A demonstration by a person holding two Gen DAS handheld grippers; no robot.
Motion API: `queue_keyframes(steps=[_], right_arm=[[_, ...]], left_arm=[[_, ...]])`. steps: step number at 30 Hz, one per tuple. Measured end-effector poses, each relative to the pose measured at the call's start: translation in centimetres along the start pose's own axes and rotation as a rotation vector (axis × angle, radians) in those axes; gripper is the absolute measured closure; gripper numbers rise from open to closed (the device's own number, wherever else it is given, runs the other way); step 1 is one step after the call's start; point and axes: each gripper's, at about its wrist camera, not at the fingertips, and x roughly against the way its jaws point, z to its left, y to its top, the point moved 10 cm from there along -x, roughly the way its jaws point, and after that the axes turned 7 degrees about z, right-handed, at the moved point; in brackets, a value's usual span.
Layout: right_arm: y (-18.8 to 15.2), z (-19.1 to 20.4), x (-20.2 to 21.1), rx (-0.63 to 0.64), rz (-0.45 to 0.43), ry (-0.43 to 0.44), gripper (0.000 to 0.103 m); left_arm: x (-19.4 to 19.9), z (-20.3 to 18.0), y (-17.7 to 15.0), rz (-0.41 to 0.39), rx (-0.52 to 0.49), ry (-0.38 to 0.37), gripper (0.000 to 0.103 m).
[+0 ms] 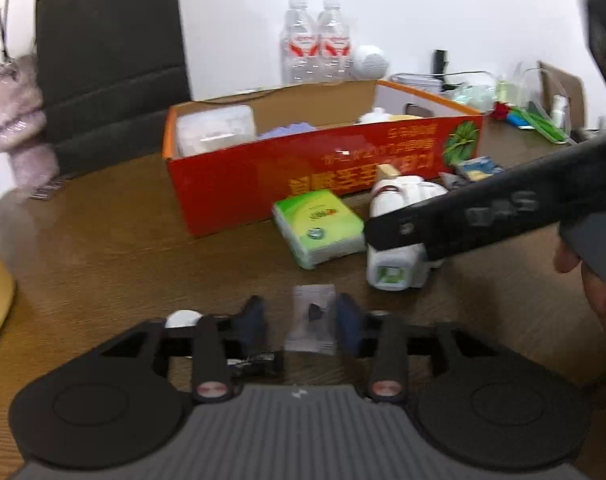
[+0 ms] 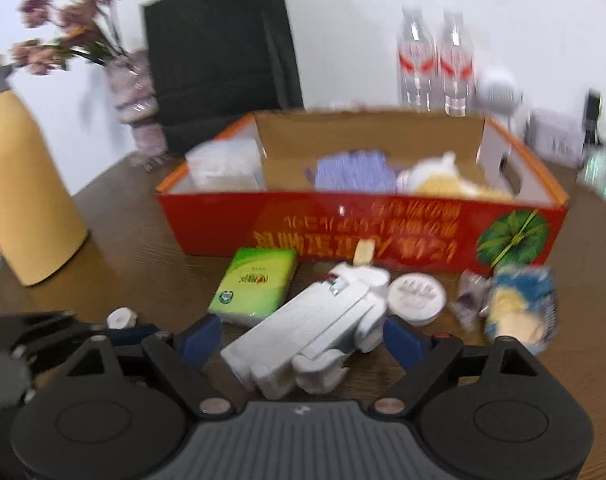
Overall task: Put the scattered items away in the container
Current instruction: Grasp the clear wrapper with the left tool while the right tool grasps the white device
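The red cardboard box (image 1: 263, 184) (image 2: 343, 228) stands open on the wooden table and holds a clear plastic case, a purple cloth and a white-and-yellow item. A small clear packet (image 1: 313, 316) with a dark piece inside lies between the blue pads of my left gripper (image 1: 301, 320). The pads stand apart and the left one is clear of the packet. My right gripper (image 2: 299, 336) is open, straddling a white folded plastic device (image 2: 315, 328) (image 1: 399, 264) on the table. A green tissue pack (image 1: 319, 228) (image 2: 255, 284) lies beside the device.
A round white tin (image 2: 417, 294), a blue-and-yellow snack packet (image 2: 519, 304), a crumpled wrapper (image 2: 469, 300) and a small white cap (image 2: 121, 318) lie before the box. A yellow flask (image 2: 27, 184) stands left. Behind the box stand a vase (image 2: 135, 96), a black bag (image 2: 219, 48) and water bottles (image 2: 435, 60).
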Motion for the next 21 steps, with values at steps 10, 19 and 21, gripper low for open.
queue_keyframes(steps=[10,19,21], right_arm=[[-3.9,-2.8,2.9,0.089,0.006,0.002,0.044],[-5.8,-3.8,3.7,0.118,-0.012,-0.087,0.049],[-5.7,-3.9,3.5,0.116,-0.026,-0.097,0.05]], left_arm=[[0.5,1.2,-0.2,-0.002,0.083,-0.015,0.086],[0.5,-0.4,-0.3,-0.012,0.012,-0.016,0.086],[0.8,-0.3,-0.3,-0.011,0.027,0.007,0.089]])
